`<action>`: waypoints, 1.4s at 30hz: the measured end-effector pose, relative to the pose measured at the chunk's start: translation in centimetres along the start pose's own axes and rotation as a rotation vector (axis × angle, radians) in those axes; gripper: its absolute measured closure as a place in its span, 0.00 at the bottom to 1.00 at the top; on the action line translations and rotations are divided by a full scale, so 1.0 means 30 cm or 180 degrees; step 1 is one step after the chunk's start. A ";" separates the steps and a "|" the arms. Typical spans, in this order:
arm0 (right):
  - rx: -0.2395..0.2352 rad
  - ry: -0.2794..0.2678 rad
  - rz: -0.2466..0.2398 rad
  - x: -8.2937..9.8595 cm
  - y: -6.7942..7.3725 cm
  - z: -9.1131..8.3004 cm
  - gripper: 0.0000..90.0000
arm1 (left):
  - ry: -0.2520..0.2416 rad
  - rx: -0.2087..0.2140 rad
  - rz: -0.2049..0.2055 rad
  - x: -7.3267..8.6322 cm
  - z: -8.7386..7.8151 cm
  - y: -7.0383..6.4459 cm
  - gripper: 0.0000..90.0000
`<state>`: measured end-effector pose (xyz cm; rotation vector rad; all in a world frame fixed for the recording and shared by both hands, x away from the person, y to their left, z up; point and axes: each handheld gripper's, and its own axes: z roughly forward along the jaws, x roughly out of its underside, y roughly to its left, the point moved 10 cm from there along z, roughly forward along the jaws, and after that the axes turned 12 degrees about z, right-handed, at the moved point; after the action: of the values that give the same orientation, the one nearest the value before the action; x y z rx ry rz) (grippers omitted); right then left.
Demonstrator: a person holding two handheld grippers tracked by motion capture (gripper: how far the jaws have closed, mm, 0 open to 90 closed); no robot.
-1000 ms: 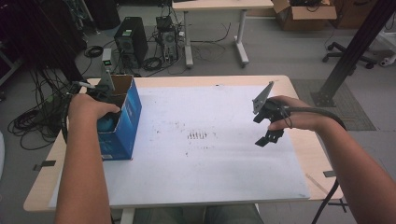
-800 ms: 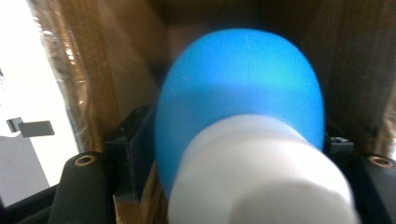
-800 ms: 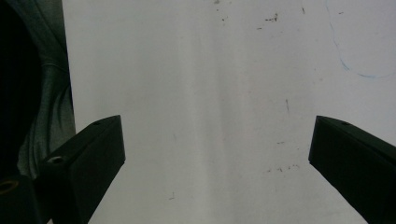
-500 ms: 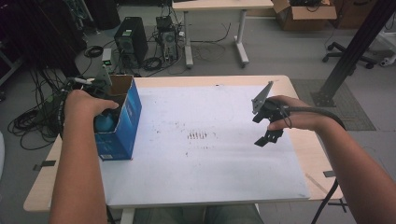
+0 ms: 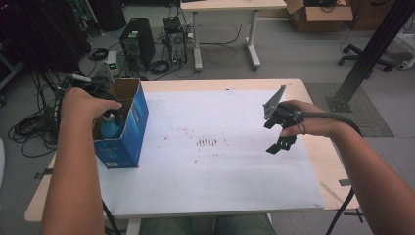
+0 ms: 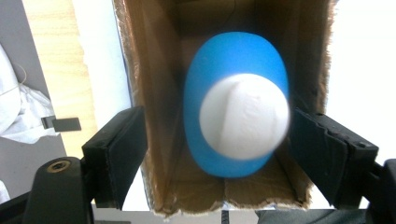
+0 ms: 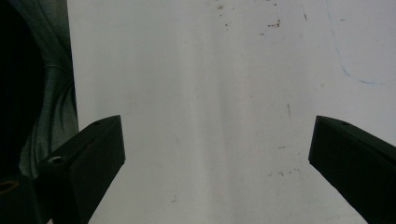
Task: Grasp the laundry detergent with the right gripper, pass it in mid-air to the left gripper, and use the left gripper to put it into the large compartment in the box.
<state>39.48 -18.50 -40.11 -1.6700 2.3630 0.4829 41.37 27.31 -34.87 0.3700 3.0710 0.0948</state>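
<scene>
High view, left of the frame: the left hand (image 5: pixel 85 105) lowers the left claw (image 5: pixel 110 115) into the open top of a blue carton (image 5: pixel 128 133), which stands upright near the left edge of the counter (image 5: pixel 313 156); the counter carries a white sheet (image 5: pixel 220 161) with a patch of dark specks at its middle. Left gripper view, centre of the frame: a blue bottle (image 6: pixel 233 116) with a white cap (image 6: pixel 243 114) stands inside the brown cardboard interior of the carton, its cap turned toward the camera and blurred by closeness; the left claw (image 6: pixel 217 154) is spread wide, one jaw at lower left outside the carton's wall and the other at lower right by the opposite wall, neither seen touching the bottle. High view, right of the frame: the right hand (image 5: pixel 306 120) holds the right claw (image 5: pixel 280 142) above the white sheet, well apart from the carton, a grey three-cornered plate (image 5: pixel 274 102) standing up from its top and a black cable (image 5: pixel 342 125) trailing back along the forearm. Right gripper view: the right claw (image 7: pixel 217 158) is spread, its jaws at the lower left and lower right corners of the frame, with bare white sheet (image 7: pixel 210 93) between them; a strip of grey cloth (image 7: pixel 56 107) lies along the left edge of the frame.
</scene>
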 end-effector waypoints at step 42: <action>0.0031 -0.0035 -0.0075 0.005 0.038 -0.042 0.04 | -0.0211 -0.0106 0.1311 -0.071 -0.252 -0.302 0.06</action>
<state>38.39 -18.76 -38.84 -1.6845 2.3315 0.4745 40.89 17.61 -27.86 0.9747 2.8750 0.1437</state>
